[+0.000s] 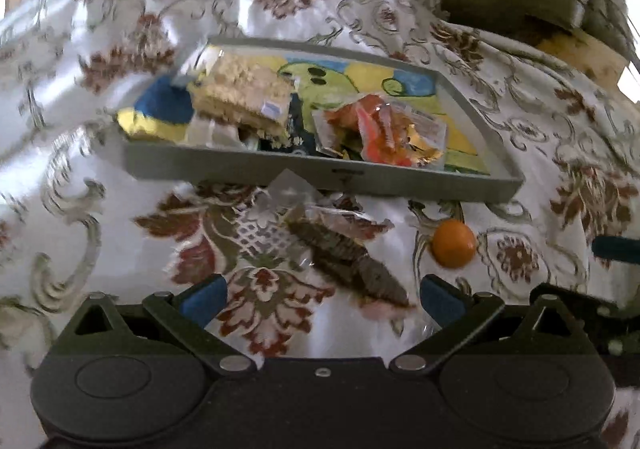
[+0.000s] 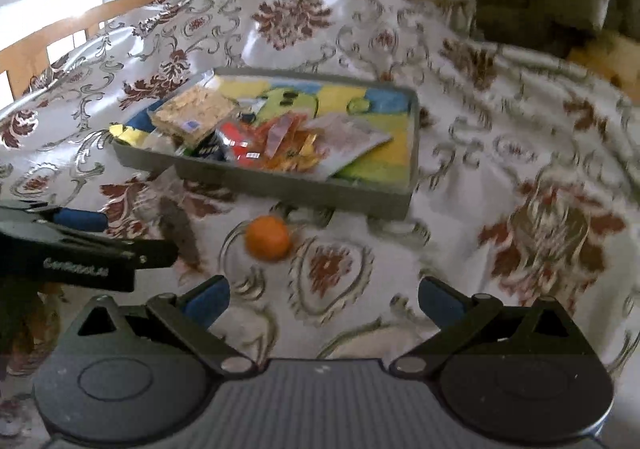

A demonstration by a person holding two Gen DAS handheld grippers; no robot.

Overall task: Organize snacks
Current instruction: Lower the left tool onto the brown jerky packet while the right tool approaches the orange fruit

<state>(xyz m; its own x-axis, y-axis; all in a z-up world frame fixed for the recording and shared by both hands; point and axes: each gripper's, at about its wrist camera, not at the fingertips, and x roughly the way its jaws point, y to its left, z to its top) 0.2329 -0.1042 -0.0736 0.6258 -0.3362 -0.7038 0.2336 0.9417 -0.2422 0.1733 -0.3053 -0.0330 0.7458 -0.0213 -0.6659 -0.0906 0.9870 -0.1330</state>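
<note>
While both pairs of blue-padded fingers stand spread wide and empty, we log: left gripper (image 1: 322, 299) low over a dark, rough bar in crinkled clear wrapper (image 1: 346, 263); right gripper (image 2: 323, 301) above the glossy floral tablecloth (image 2: 500, 153); round orange fruit (image 2: 267, 238) beside the grey rectangular tray (image 2: 280, 181) of wrapped snacks.

One grey tray (image 1: 280, 171), one orange ball (image 1: 454, 243), one dark wrapped snack (image 1: 348, 261) (tray's packets too jumbled to count).

Blurred white lettering on the left claw (image 2: 86, 219), not legible
</note>
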